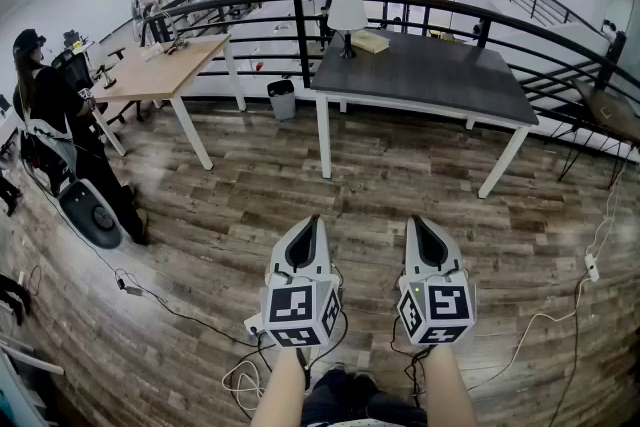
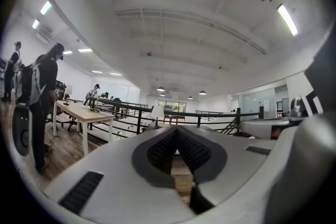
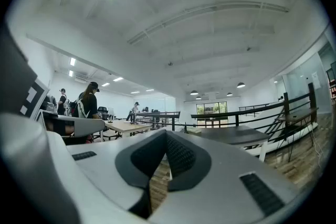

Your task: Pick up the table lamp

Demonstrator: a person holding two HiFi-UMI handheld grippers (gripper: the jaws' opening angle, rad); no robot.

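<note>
The table lamp (image 1: 347, 15), white shade on a dark stem, stands at the far left corner of the dark grey table (image 1: 430, 75); in the left gripper view the lamp (image 2: 157, 112) shows small, just above the jaws. My left gripper (image 1: 312, 219) and right gripper (image 1: 417, 221) are held side by side near me, level, far short of the table. Both are shut with nothing between the pads.
A flat book-like object (image 1: 371, 41) lies beside the lamp. A light wooden desk (image 1: 160, 70) stands left, with a small bin (image 1: 283, 99) between the tables. A person in black (image 1: 55, 115) stands at far left. Black railings (image 1: 300, 0) run behind. Cables (image 1: 160, 305) trail on the wooden floor.
</note>
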